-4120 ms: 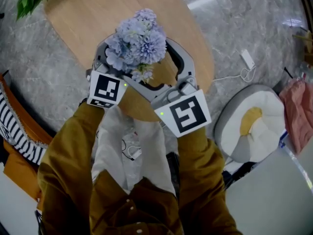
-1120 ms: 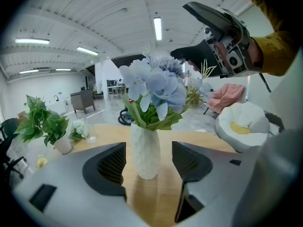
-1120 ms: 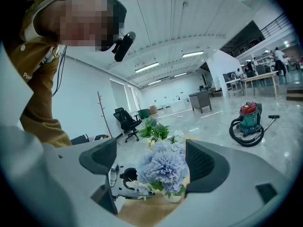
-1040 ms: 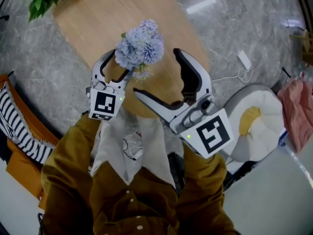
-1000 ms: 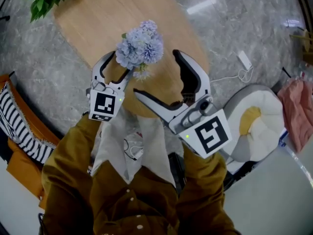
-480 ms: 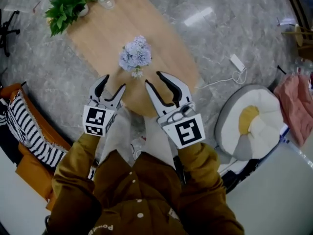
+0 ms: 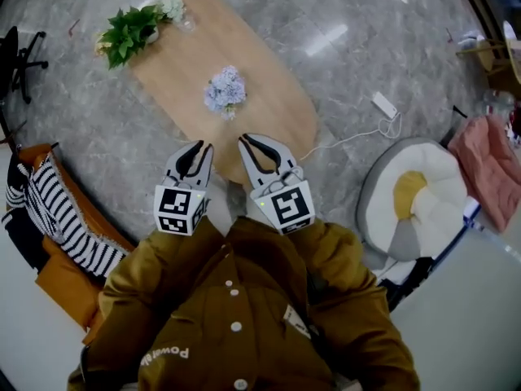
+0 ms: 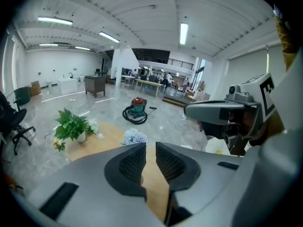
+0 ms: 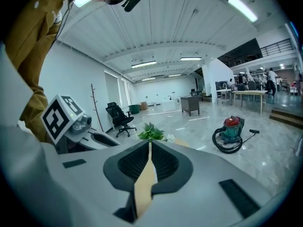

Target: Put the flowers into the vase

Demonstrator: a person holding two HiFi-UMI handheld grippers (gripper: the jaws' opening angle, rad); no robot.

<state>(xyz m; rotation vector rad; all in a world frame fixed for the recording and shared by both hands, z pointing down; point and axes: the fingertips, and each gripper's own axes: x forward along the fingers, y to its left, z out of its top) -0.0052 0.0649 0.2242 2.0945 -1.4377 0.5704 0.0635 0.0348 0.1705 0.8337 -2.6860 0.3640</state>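
A: Flowers (image 7: 225, 90)?
B: Upright, blooms up, long axis vertical, at the middle of the table (image 7: 269, 112), clear of its edges.
A: Jaws?
B: Left gripper (image 7: 201, 147) just closing, slim gap, empty. Right gripper (image 7: 244, 141) just clenched, empty. Both well apart from flowers.

Oval wooden table (image 7: 269, 104) ahead of me; leafy potted plant (image 7: 129, 32) at its far end. White power strip (image 7: 383, 104) on the floor (image 7: 98, 137) to my right, near a round grey-and-yellow cushion (image 7: 411, 206). Striped cloth (image 7: 57, 218) at my left.

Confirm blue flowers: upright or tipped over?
Upright. The blue flowers stand free on the wooden table, blooms on top in the left gripper view; their base is hidden there.
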